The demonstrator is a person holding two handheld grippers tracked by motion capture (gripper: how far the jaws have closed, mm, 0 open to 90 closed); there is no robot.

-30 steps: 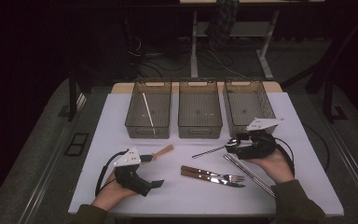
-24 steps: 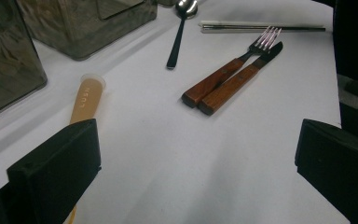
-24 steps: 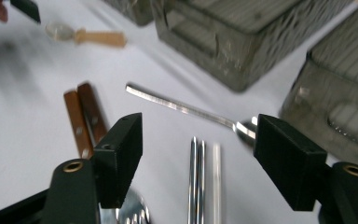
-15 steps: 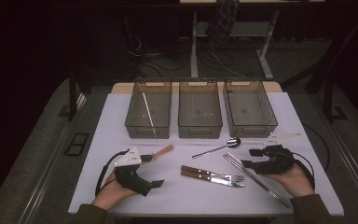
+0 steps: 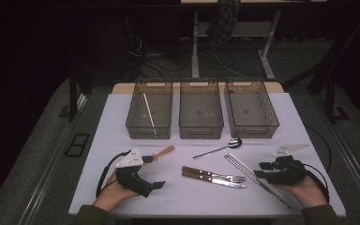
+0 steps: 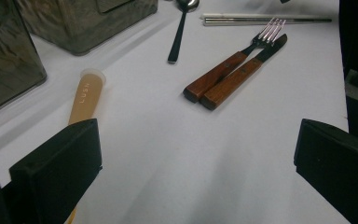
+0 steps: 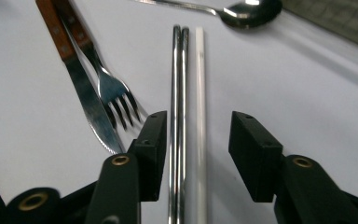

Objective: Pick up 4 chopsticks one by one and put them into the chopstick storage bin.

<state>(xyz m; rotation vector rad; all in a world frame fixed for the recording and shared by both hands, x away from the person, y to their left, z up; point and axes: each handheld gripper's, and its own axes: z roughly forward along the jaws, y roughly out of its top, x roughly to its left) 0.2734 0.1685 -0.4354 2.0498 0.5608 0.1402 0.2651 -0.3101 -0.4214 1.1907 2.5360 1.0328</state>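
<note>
Black tongs [image 7: 198,158] with brass screws, olive sleeves [image 5: 316,215]

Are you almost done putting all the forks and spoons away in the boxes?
Barely started. One white stick lies in the left bin. The right tongs have just been closing around the chopsticks, not yet pinching. The spoon, fork, knife and wooden stick wait on the table.

White table [image 5: 122,187], three bins [image 5: 200,111], cutlery [image 5: 214,177], chopsticks [image 5: 255,176]

Two steel chopsticks [image 7: 178,93] and white stick [image 7: 200,93], parallel, flat
</note>
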